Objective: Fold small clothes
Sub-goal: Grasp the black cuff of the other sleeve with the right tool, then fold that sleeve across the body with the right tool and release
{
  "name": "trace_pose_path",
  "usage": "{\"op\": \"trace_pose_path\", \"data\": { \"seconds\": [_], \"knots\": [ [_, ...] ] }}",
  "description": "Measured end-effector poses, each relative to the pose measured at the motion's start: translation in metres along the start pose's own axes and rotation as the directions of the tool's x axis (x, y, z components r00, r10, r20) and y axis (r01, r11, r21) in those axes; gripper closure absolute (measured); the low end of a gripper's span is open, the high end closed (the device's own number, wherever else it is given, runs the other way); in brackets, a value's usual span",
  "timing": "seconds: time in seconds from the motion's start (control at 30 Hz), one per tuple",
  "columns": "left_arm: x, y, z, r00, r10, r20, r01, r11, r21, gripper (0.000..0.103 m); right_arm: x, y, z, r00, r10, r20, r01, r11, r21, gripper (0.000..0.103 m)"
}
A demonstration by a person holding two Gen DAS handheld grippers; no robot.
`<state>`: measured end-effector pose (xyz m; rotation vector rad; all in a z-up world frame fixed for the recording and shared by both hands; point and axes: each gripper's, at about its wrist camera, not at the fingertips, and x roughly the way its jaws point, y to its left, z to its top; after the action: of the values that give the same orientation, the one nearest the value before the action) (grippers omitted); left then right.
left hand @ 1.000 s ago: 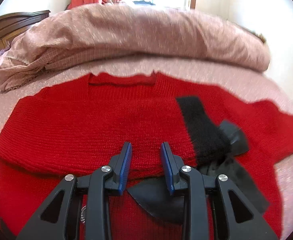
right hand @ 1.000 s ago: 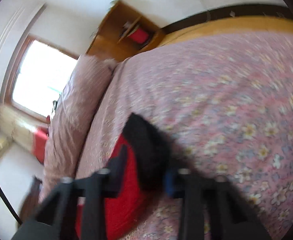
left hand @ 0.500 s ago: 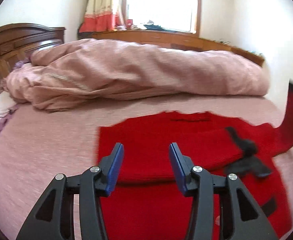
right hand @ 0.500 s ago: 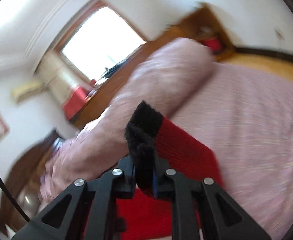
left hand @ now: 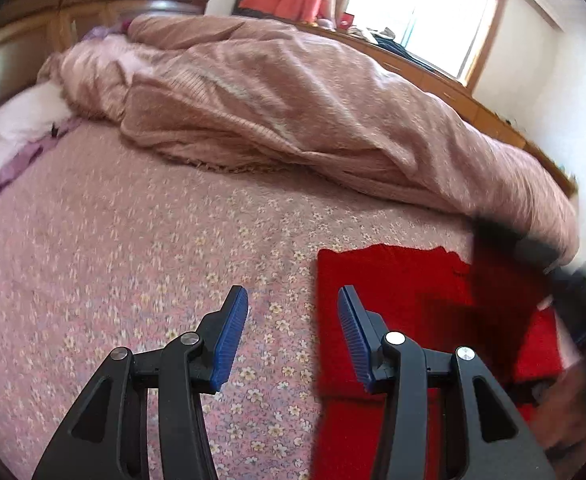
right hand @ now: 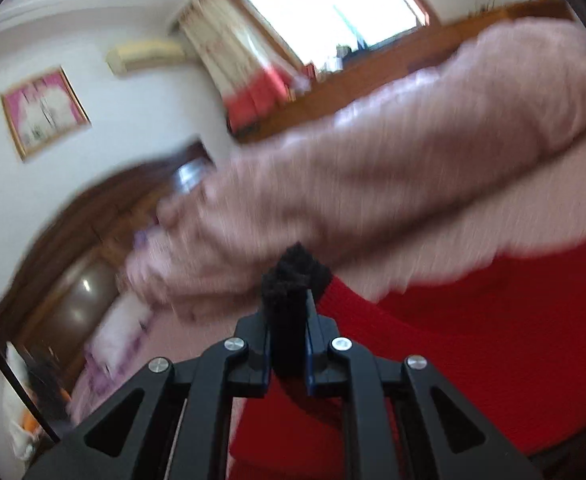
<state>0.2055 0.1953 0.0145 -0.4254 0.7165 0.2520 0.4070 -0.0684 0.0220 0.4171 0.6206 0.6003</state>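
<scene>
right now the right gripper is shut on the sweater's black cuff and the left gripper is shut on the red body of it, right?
Not quite. The left gripper is open and holds nothing, its jaws spread above the bedspread at the red sweater edge, as the left wrist view shows. The right gripper is shut on the black cuff.

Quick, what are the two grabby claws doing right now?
Left gripper: open, holding nothing, above the floral bedspread.
Right gripper: closed on the black cuff of the red sweater.
</scene>
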Motion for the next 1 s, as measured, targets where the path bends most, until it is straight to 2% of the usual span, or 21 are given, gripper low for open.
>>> {"op": "trace_pose_path", "data": {
  "seconds": [0.03, 0.13, 0.33, 0.4, 0.5, 0.57, 0.67, 0.77, 0.8, 0.87, 0.9, 0.93, 0.97, 1.0],
  "knots": [
    [0.002, 0.004, -0.001, 1.0, -0.012, -0.014, 0.012, 1.0, -0.017, 0.062, 0.016, 0.0, -0.014, 0.999, -0.006, -0.041, 0.006, 1.0, 0.003, 0.091],
    [0.006, 0.002, -0.004, 0.999, -0.012, -0.044, 0.011, 1.0, -0.022, 0.062, 0.029, 0.0, -0.043, 0.994, -0.027, -0.102, 0.026, 1.0, -0.008, 0.091],
    [0.01, -0.004, -0.005, 0.999, 0.001, -0.053, -0.001, 1.0, 0.005, 0.062, 0.034, 0.003, -0.07, 0.979, -0.055, -0.196, 0.033, 0.993, -0.114, 0.084],
    [0.012, -0.006, -0.006, 0.998, 0.005, -0.057, -0.004, 1.0, 0.015, 0.062, 0.042, 0.011, -0.076, 0.972, -0.049, -0.231, 0.021, 0.992, -0.123, 0.057],
    [0.014, -0.009, -0.007, 0.998, 0.002, -0.065, 0.0, 1.0, 0.031, 0.062, 0.029, 0.01, -0.075, 0.966, 0.016, -0.258, -0.045, 0.993, -0.108, 0.043],
    [0.015, -0.012, -0.009, 0.998, -0.007, -0.068, 0.01, 0.999, 0.043, 0.062, 0.008, 0.008, -0.072, 0.968, 0.001, -0.25, -0.037, 0.99, -0.137, 0.041],
    [0.017, -0.02, -0.013, 0.997, -0.025, -0.07, 0.03, 0.997, 0.072, 0.062, -0.031, -0.006, -0.065, 0.97, -0.066, -0.233, 0.019, 0.98, -0.2, 0.041],
    [0.019, -0.031, -0.019, 0.996, -0.051, -0.076, 0.059, 0.992, 0.108, 0.062, -0.083, -0.044, -0.053, 0.961, -0.212, -0.176, 0.159, 0.949, -0.273, 0.041],
    [0.02, -0.035, -0.021, 0.996, -0.054, -0.076, 0.063, 0.991, 0.121, 0.062, -0.098, -0.058, -0.049, 0.951, -0.271, -0.146, 0.22, 0.93, -0.296, 0.041],
    [0.022, -0.043, -0.025, 0.996, -0.056, -0.07, 0.066, 0.988, 0.143, 0.062, -0.131, -0.103, -0.038, 0.899, -0.429, -0.085, 0.383, 0.867, -0.318, 0.043],
    [0.023, -0.047, -0.027, 0.996, -0.057, -0.069, 0.067, 0.986, 0.151, 0.062, -0.143, -0.124, -0.033, 0.876, -0.475, -0.079, 0.434, 0.85, -0.298, 0.062],
    [0.025, -0.051, -0.03, 0.996, -0.06, -0.067, 0.07, 0.984, 0.164, 0.062, -0.159, -0.153, -0.028, 0.861, -0.502, -0.078, 0.471, 0.846, -0.248, 0.074],
    [0.026, -0.054, -0.031, 0.996, -0.06, -0.064, 0.071, 0.982, 0.173, 0.062, -0.167, -0.17, -0.026, 0.862, -0.5, -0.082, 0.476, 0.854, -0.208, 0.081],
    [0.027, -0.056, -0.033, 0.996, -0.058, -0.06, 0.068, 0.98, 0.185, 0.062, -0.174, -0.188, -0.023, 0.862, -0.499, -0.086, 0.483, 0.861, -0.157, 0.081]
  ]
}}
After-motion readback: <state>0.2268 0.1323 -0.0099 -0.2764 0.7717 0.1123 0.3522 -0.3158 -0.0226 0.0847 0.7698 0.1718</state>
